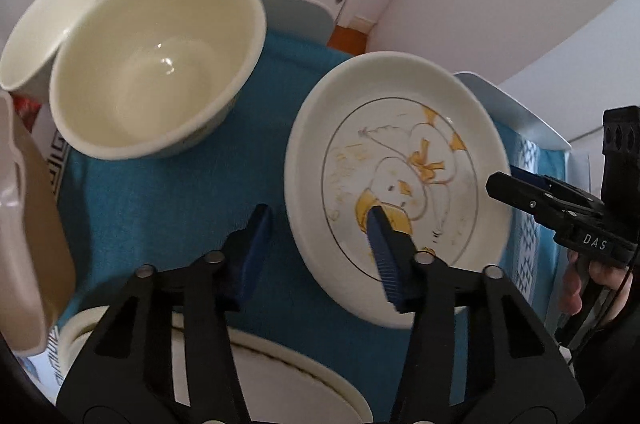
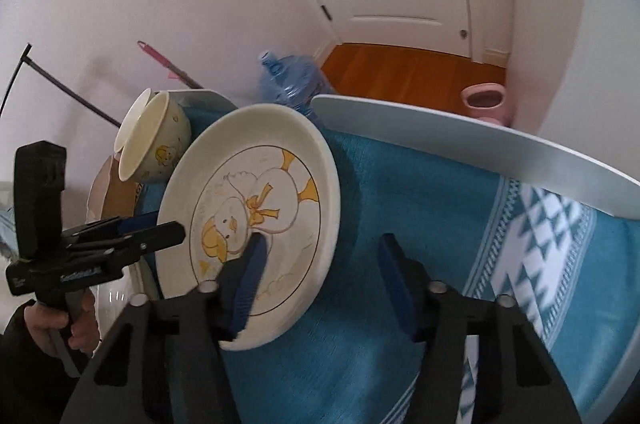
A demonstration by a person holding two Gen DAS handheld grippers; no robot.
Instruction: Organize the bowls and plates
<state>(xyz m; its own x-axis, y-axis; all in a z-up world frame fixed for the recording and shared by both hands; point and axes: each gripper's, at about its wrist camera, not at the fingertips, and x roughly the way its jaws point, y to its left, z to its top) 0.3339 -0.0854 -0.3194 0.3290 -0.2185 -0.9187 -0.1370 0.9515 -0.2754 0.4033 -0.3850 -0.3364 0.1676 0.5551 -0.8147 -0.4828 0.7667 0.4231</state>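
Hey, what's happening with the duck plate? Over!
Left gripper and right gripper open, straddling opposite rims. Duck plate on blue cloth. Nothing blocking.

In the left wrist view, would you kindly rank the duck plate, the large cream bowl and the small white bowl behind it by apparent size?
1. Duck plate and large cream bowl: too close to rank.
2. Small white bowl: smallest, though farther away and partly hidden.

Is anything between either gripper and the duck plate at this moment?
Nothing visible. The left gripper and the right gripper each straddle an edge of the duck plate, one finger over its face, one outside the rim. The big bowl sits apart on the blue cloth.
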